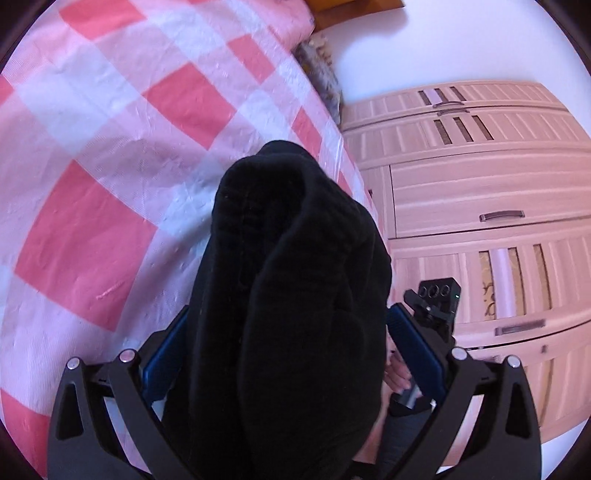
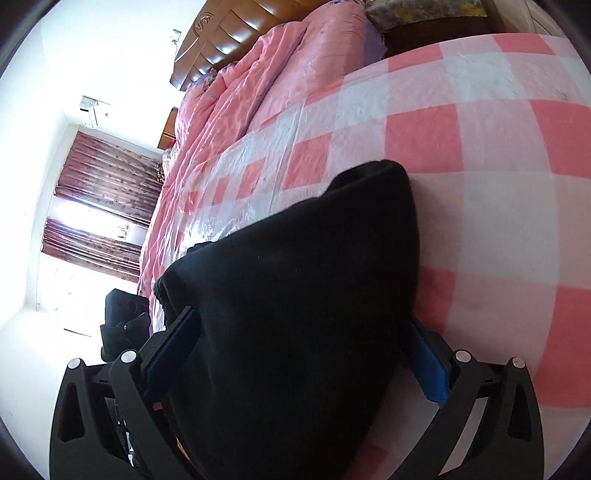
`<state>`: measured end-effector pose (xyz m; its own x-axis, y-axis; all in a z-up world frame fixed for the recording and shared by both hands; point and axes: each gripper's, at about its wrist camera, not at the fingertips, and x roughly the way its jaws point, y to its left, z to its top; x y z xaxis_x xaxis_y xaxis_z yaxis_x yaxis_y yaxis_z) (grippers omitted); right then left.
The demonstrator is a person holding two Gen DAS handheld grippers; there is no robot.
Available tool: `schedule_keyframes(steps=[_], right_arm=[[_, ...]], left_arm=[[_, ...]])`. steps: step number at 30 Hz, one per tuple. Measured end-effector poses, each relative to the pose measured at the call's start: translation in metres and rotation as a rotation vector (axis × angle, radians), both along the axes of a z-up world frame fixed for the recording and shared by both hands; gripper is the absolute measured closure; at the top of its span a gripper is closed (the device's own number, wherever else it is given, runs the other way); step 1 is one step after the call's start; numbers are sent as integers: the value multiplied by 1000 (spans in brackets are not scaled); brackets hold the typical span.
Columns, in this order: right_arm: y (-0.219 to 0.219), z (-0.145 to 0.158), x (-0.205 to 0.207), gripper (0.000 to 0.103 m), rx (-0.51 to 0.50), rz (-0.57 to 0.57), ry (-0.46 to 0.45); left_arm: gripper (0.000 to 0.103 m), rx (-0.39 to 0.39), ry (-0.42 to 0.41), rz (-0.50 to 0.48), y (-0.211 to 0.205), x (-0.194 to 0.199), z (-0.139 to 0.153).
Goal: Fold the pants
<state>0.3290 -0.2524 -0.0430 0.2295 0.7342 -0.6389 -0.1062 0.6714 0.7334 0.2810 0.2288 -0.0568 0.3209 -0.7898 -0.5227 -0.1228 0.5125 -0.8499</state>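
Observation:
The black pants (image 1: 295,277) are a thick bunched bundle over the pink-and-white checked bedspread (image 1: 110,147). My left gripper (image 1: 291,332) is shut on the bundle. Its blue pads (image 1: 413,343) stand wide apart with cloth packed between them, and the fingertips are hidden. In the right wrist view the black pants (image 2: 295,295) fill my right gripper (image 2: 299,339) the same way, pressed between its blue pads (image 2: 428,369). The far end of the pants rests on the checked bedspread (image 2: 480,184). My right gripper (image 1: 436,299) and a hand (image 1: 399,376) on its handle show just right of the pants.
A light wooden wardrobe (image 1: 480,203) stands right of the bed. A pink quilt (image 2: 258,92) and a wooden headboard (image 2: 229,33) lie at the bed's far end. Patterned pillows (image 2: 417,11) sit near the top edge. Curtains (image 2: 99,203) cover a bright window.

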Motion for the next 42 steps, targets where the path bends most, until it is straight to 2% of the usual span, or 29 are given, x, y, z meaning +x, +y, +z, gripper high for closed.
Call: schedule_keyframes(steps=[2, 3, 4, 5, 7, 9, 11, 12, 13, 14, 15, 16, 17, 18, 20, 22, 23, 25, 26, 27, 28, 30, 31, 33, 34, 35, 37, 42], right_arm=[[-5, 0, -2, 18, -15, -24, 8], [-9, -1, -1, 31, -26, -35, 12], [-13, -2, -2, 39, -29, -42, 15], [-16, -4, -4, 42, -19, -47, 19], [-22, -7, -8, 46, 2, -59, 21], [-20, -5, -9, 45, -5, -69, 9], [-18, -1, -11, 38, -39, -88, 5], [-18, 6, -16, 16, -75, -118, -2], [-21, 13, -21, 4, -93, -152, -21], [-25, 23, -29, 4, -83, -186, -60], [-31, 34, -40, 4, -23, -207, -111], [-34, 39, -48, 4, 33, -208, -134], [-35, 41, -54, 4, 84, -204, -134], [-34, 39, -55, 4, 83, -202, -113], [-28, 33, -54, 4, 38, -193, -68], [-26, 32, -58, 4, -20, -198, -67], [-25, 35, -63, 4, -41, -207, -72], [-22, 49, -89, 4, -16, -180, -147], [-15, 58, -111, 4, 24, -135, -202], [-7, 61, -126, 4, 38, -95, -226], [3, 67, -145, 4, 46, -49, -260], [24, 76, -190, 4, 34, 45, -375], [29, 77, -203, 4, -11, 55, -410], [51, 74, -234, 4, -305, 32, -497], [58, 71, -240, 4, -409, 33, -517], [67, 66, -246, 4, -498, 39, -540], [80, 55, -251, 4, -605, 52, -545], [80, 18, -251, 4, -645, 49, -463]], left_arm=[[10, -24, 38, 9, 5, 3, -4], [23, -18, 49, 8, 8, 3, -8], [42, -5, 57, 9, 10, 3, -11], [47, 0, 64, 9, 14, 1, -14], [52, -42, 42, 8, 20, -3, -20], [52, -39, 25, 14, 21, -5, -19], [46, -22, 20, 28, 18, -5, -17], [43, 2, 6, 54, 19, -9, -11], [36, 13, -33, 89, 21, -17, -2], [30, 4, -97, 126, 26, -29, 8], [21, -29, -157, 152, 28, -39, 17], [14, -111, -235, 171, 32, -56, 25], [9, -149, -266, 172, 31, -66, 29], [8, -127, -283, 146, 23, -76, 34], [10, 31, -285, 136, 9, -87, 42], [13, 60, -276, 169, 7, -97, 41], [14, 106, -268, 231, 11, -108, 43], [14, 230, -332, 298, 8, -129, 59], [14, 298, -370, 296, 2, -141, 68], [14, 375, -414, 242, -15, -153, 77], [14, 408, -442, 200, -28, -158, 80], [14, 547, -551, 89, -68, -172, 89], [13, 653, -608, 39, -91, -177, 92], [13, 877, -657, 9, -124, -179, 87], [13, 977, -673, 0, -139, -175, 82], [13, 1016, -659, -21, -148, -168, 75], [10, 1052, -626, 0, -153, -157, 63], [3, 1066, -608, 26, -150, -157, 55]])
